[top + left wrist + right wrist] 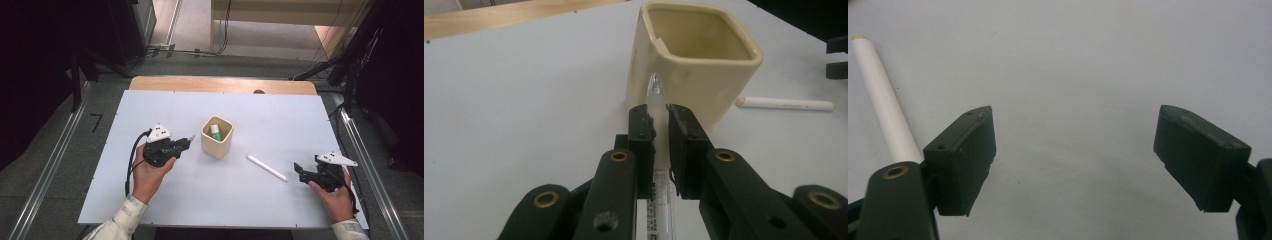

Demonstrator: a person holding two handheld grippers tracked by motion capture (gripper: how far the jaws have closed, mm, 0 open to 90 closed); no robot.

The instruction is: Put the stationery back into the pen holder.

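My left gripper (659, 125) is clamping a clear pen (657, 95) between its jaws, cream cup (696, 60) just ahead. Right gripper (1073, 150) is gaping empty, white stick (883, 105) outside its left jaw.

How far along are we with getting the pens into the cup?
One green-capped item already stands in the cream cup. The left gripper is shut on a clear pen, aimed at the cup. The white pen still lies on the table; the right gripper is open.

Layout, table top
Cup (217, 137) near table (150, 205) centre, one marker (215, 131) in it; pen (657, 125) at its 9 o'clock, apparently clear of the wall; stick (266, 168) lying at 4 o'clock.
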